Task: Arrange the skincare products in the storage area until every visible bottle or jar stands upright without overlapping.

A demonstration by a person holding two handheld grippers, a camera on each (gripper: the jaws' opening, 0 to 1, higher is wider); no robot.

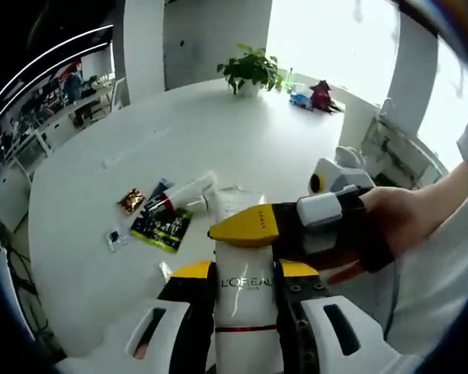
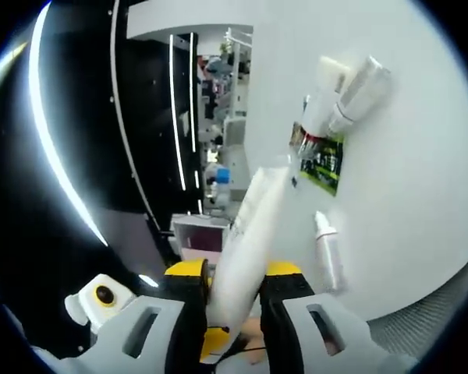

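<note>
From where I sat, the left gripper was clamped on a white L'Oreal bottle, its yellow-tipped jaws pressed against both sides of the bottle just beside the printed name. The right gripper came in from the right of the left gripper view, a person's hand around its body, and its yellow jaw tip lay across the top of that same bottle. In the right gripper view I saw the right gripper closed on the bottle too, the white body slanting up between its jaws (the view was rolled hard, so I could not judge true upright). Beyond the bottle, on the white counter, lay a white tube with a dark red band, resting partly on a green and black sachet, with a small gold packet just beside them. A small white bottle lay on its side near the sachet in the right gripper view. At the far edge of the counter stood a potted plant.
</note>
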